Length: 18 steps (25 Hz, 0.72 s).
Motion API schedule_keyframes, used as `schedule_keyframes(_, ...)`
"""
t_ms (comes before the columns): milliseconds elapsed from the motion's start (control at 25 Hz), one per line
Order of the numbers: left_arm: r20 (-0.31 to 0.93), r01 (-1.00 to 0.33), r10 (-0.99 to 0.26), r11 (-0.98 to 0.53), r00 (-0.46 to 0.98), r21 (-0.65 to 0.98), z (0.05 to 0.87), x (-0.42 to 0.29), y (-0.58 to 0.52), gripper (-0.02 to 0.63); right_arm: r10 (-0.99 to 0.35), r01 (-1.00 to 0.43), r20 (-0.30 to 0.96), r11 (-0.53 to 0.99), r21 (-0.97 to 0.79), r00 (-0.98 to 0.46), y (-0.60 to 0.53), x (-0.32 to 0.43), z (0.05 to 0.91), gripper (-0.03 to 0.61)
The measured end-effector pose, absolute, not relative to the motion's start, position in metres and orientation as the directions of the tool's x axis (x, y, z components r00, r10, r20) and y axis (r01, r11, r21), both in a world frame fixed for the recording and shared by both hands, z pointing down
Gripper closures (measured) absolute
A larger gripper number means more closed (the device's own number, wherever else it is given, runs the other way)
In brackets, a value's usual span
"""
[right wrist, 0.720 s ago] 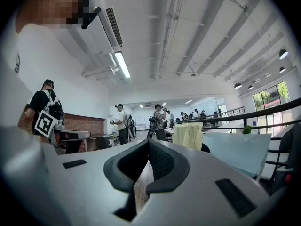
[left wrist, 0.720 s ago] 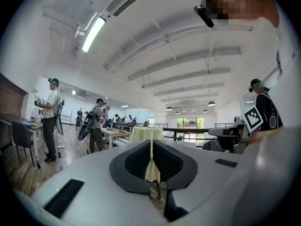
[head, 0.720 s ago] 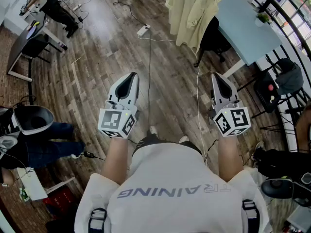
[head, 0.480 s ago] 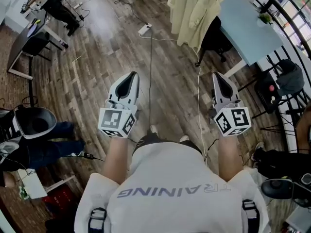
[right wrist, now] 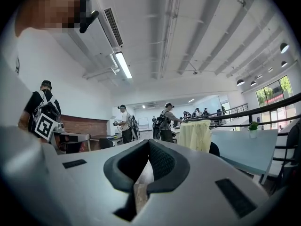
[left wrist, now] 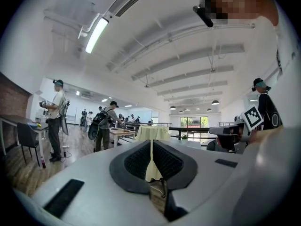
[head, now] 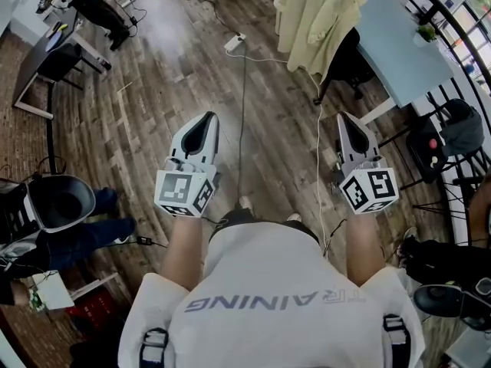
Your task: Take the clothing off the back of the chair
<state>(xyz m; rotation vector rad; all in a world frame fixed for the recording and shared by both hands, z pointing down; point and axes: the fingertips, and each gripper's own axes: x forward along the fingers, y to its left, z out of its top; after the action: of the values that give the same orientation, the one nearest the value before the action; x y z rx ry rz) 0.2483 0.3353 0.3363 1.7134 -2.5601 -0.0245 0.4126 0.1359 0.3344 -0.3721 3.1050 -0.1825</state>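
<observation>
Brown plank floor (head: 153, 90) | step: approach, pale yellow garment (head: 314, 18) on black chair (head: 351, 56) well ahead | left gripper (head: 202, 123), right gripper (head: 345, 123): jaws pressed together, empty | next: go closer, spread jaws

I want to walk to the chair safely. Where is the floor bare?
The wooden floor is bare between the left desk and the white cable. It is crowded on the right, around the table, the black chairs and the draped garment.

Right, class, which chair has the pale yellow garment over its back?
The black chair at the light blue table's end wears the yellow garment; the chair by the left desk is bare.
</observation>
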Motion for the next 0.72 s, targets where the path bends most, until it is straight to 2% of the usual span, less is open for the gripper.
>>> schedule_keyframes(440,0.033,-0.917,-0.918,0.397,-0.395,0.048,0.350,0.157,0.376,0.569,-0.228,-0.226,0.000,0.967,-0.116,-0.974,0.173,0.321,0.343,0.557)
schedule_keyframes(720,0.047,-0.921,-0.923,0.385,-0.383,0.055,0.361,0.116,0.353,0.569,-0.231,-0.233,0.032,0.964,-0.125,-0.972,0.151,0.280,0.357,0.557)
